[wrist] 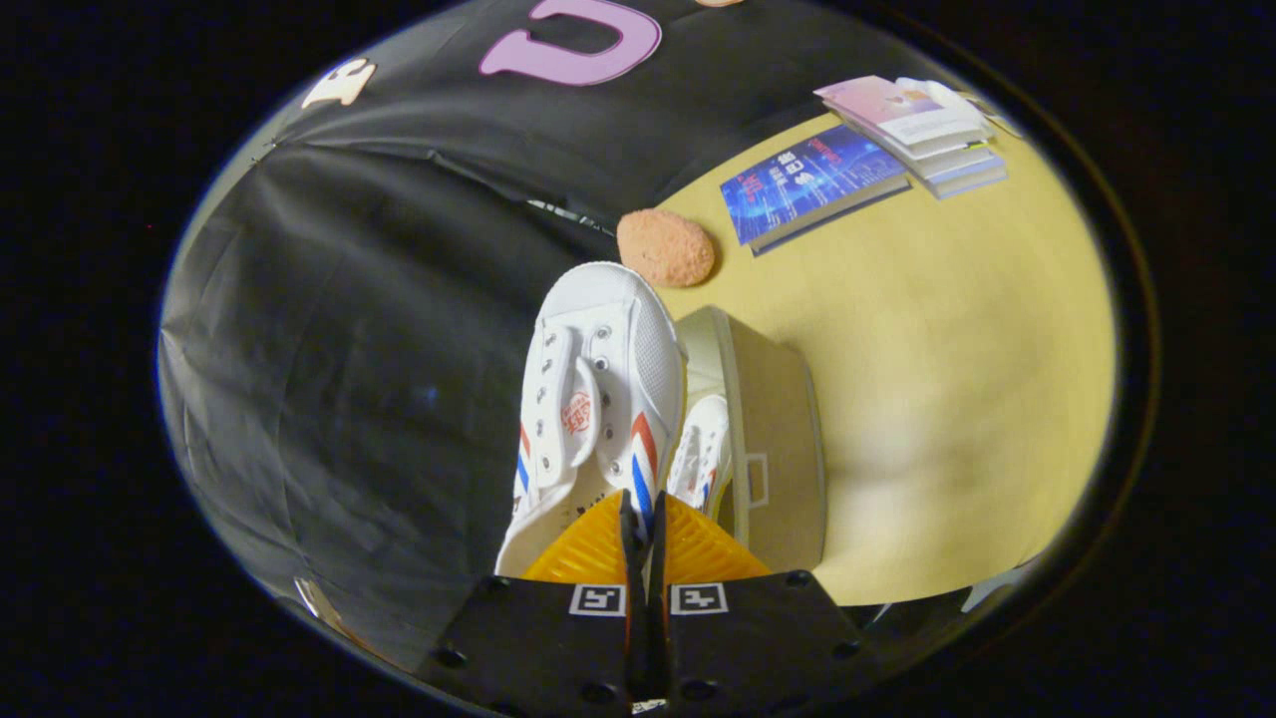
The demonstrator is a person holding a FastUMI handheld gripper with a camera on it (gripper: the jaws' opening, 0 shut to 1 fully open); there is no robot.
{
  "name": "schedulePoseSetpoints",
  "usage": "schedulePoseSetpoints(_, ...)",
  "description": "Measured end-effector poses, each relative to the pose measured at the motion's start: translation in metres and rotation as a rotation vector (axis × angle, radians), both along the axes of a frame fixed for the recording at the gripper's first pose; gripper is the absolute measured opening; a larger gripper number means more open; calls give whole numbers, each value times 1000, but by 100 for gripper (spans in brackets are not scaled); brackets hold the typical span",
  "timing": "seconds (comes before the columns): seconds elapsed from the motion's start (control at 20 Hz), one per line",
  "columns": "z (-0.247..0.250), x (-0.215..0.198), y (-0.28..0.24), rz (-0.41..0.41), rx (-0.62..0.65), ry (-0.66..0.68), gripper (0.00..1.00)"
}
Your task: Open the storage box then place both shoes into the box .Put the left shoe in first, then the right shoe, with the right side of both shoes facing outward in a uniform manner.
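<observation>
With its two fingers pinched almost together on the heel collar of a white canvas shoe [595,399], the claw [643,519] holds the shoe out ahead of us, toe pointing away, the red and blue side stripes showing either side of the fingers. We judge both fingers to be pressing on the thin rim of the collar, though the exact bite is hidden behind the pads. Just beside the held shoe, and lower, stands the open storage box [773,439] on the desk [947,399], and inside it we can make out a second white shoe [701,454] already lying against the near wall. We take the task to be well along: one shoe is in, and the one in the claw hangs partly over the box's edge, not yet down. The shoe looks light, with a soft canvas upper that folds under pressure and a stiffer rubber sole, so a grip on the collar could let it swing or twist; a hold nearer the sole would be steadier. Beyond the toe lies a fuzzy orange pad [665,246], and farther off a blue book [812,184] and a stack of books [922,125] sit near the desk's far end.
</observation>
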State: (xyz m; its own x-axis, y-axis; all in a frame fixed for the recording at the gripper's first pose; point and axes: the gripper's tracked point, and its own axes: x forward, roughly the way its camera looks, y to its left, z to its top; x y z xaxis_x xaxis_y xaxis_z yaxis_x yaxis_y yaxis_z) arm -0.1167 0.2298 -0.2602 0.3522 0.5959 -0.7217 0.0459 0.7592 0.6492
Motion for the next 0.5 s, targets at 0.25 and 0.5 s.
schedulePoseSetpoints(0.25,-23,-23,12,13,-64,49,2)
schedulePoseSetpoints(0.5,-41,-24,0,-20,-173,54,2)
